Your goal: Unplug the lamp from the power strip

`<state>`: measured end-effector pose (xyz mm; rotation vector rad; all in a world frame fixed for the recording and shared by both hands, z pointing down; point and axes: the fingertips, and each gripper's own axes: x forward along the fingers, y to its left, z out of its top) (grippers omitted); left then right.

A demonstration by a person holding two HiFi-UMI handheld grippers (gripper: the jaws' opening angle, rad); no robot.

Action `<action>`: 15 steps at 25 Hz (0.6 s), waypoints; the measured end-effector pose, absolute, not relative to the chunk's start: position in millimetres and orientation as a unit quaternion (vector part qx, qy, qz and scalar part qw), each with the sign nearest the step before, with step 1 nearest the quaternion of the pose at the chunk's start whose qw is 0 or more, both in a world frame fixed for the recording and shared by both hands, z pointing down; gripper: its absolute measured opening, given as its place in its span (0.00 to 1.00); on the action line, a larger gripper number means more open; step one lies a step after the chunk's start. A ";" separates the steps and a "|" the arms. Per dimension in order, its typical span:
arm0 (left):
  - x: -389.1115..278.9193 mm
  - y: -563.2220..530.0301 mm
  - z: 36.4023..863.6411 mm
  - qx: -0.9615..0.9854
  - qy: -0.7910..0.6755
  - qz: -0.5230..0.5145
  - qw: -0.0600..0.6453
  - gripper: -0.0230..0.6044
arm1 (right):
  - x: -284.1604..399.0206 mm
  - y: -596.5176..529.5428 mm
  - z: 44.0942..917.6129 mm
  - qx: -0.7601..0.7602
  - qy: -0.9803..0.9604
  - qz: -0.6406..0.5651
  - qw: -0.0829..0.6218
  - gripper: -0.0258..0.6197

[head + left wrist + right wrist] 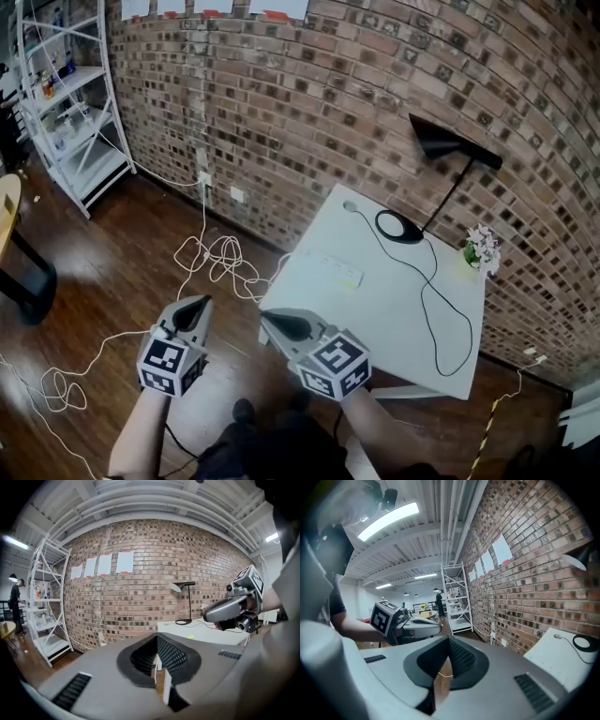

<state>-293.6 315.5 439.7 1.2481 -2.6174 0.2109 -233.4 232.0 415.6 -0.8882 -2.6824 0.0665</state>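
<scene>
Closest in, from the head view, the person is holding the left gripper [195,306] and the right gripper [270,322] out side by side above the wooden floor [112,281]. The right one's tip is hanging by the near left corner of the white table [375,309]. The power strip [332,270] is lying along the tabletop's left edge, untouched and apart from both grippers. The black lamp [399,227] is standing near the far edge, and its cord [433,309] is trailing over the tabletop toward the near edge; where it ends I cannot make out. A small pot of flowers [481,249] is sitting by the far right corner. A white cable [221,257] is curling over the floor below the brick wall [309,103].

From the left gripper view, its jaws are pressing together with nothing between them. Beyond them the right gripper is hovering beside the table with the lamp.

From the right gripper view, that gripper's jaws are likewise meeting at the tips, empty. The left gripper is floating alongside, with a white shelf rack [457,597] beyond.
</scene>
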 end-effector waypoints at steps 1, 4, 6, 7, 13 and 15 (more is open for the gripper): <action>-292.2 313.7 442.3 0.434 -0.891 0.062 0.121 0.03 | -231.4 230.6 415.5 -0.301 -0.940 0.022 0.160 0.04; -294.2 296.7 447.2 0.458 -0.879 0.047 0.126 0.03 | -231.6 213.0 414.1 -0.251 -0.953 0.023 0.170 0.04; -287.4 271.1 454.2 0.484 -0.863 0.049 0.133 0.03 | -222.4 193.5 415.8 -0.203 -0.962 0.033 0.178 0.04; -280.7 256.2 457.9 0.499 -0.854 0.052 0.137 0.03 | -214.7 185.7 415.6 -0.187 -0.965 0.042 0.178 0.04; -244.4 176.5 443.0 0.571 -0.809 0.050 0.128 0.03 | -178.0 135.4 401.0 -0.144 -0.978 0.052 0.141 0.04; -230.6 152.7 433.3 0.592 -0.795 0.038 0.128 0.03 | -163.4 110.8 396.0 -0.121 -0.983 0.058 0.128 0.04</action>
